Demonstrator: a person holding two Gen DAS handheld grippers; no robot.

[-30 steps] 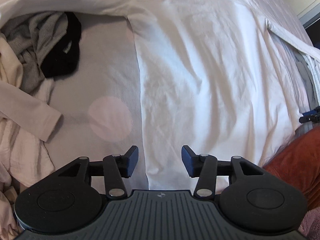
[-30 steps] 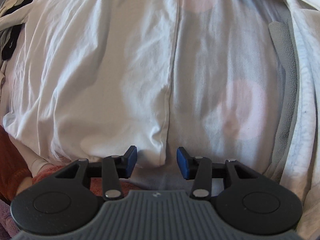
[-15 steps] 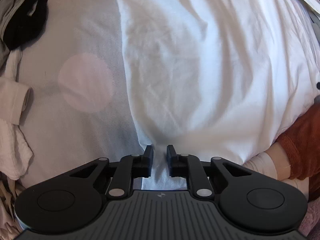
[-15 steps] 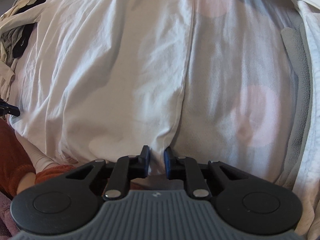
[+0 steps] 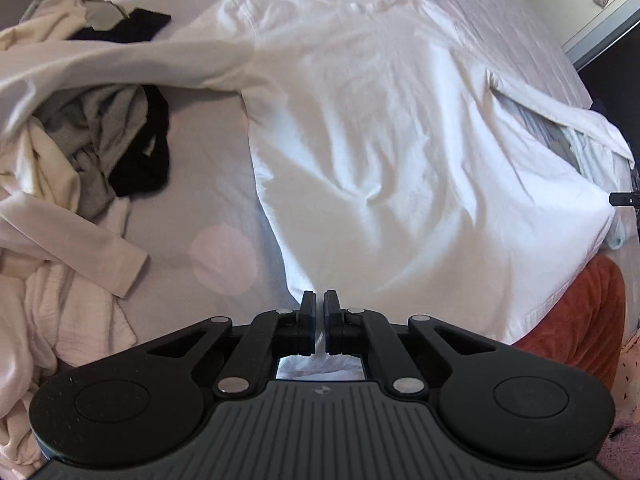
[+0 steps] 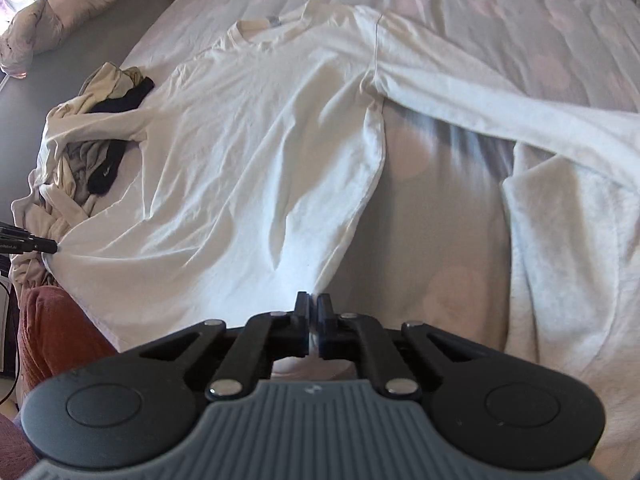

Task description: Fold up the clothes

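**Both hem corners pinched, shirt ready to fold away**

A white long-sleeved shirt (image 5: 380, 128) lies flat on the bed (image 5: 208, 184), collar at the far end, hem at the near edge. Its long axis runs straight away from both claws, so the whole body of it lies ahead of them, and any fold, I'd judge, will carry the hem toward the collar.

The left claw (image 5: 319, 300) has just been closing, and now stands clenched on the near left hem corner, cloth caught between its pads. The right claw (image 6: 313, 302) has done the same at the near right corner; a thin strip of white fabric shows in the slit between its fingers. Each holds its own corner, so neither is nearer than the other. The hem between them hangs slack and dips a little.

The shirt is thin cotton, soft and creased, with ridges fanning out from each pinched corner. One sleeve trails left over a heap of grey, black and cream clothes (image 5: 100, 148); the other stretches right across a fluffy white blanket (image 6: 568, 240). The sheet is pale grey with faint pink dots. An orange sleeve (image 5: 572, 320) shows near the hem.

The sleeves are still spread wide, which may spoil a neat fold.
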